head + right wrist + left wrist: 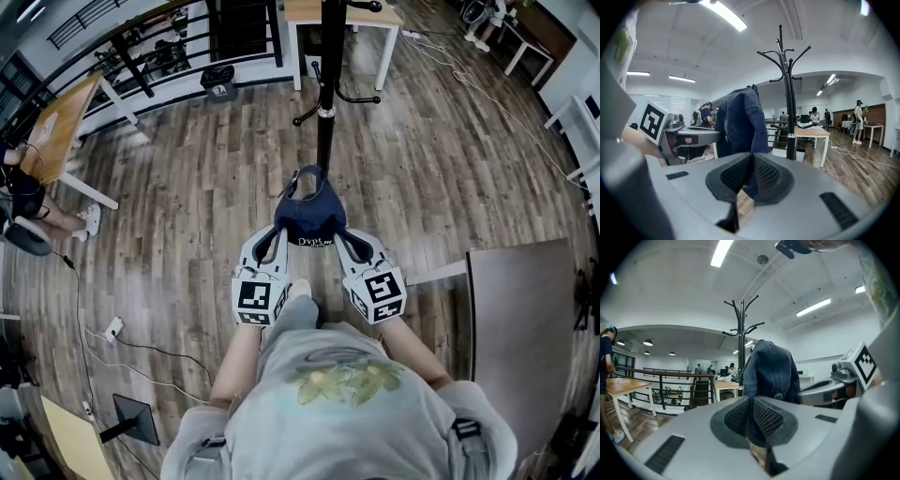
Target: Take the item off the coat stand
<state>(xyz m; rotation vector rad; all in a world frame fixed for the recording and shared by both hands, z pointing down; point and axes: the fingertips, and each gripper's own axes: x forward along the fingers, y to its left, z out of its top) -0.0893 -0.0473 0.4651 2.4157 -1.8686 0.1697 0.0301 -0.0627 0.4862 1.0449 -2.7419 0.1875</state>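
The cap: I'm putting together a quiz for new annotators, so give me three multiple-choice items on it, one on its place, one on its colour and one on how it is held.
1. Where is the cap?
A. hung on a hook of the coat stand
B. in a drawer
C. between the left gripper and the right gripper, in front of the stand

2. What colour is it?
A. dark blue
B. red
C. white

3. The left gripper is:
A. wide open and empty
B. shut on the cap
C. shut on the stand's pole

Key: C, the head view shows both grippers holding it, clear of the hooks; A, the fabric is dark blue in every view; B, its pads pinch the cap's fabric.
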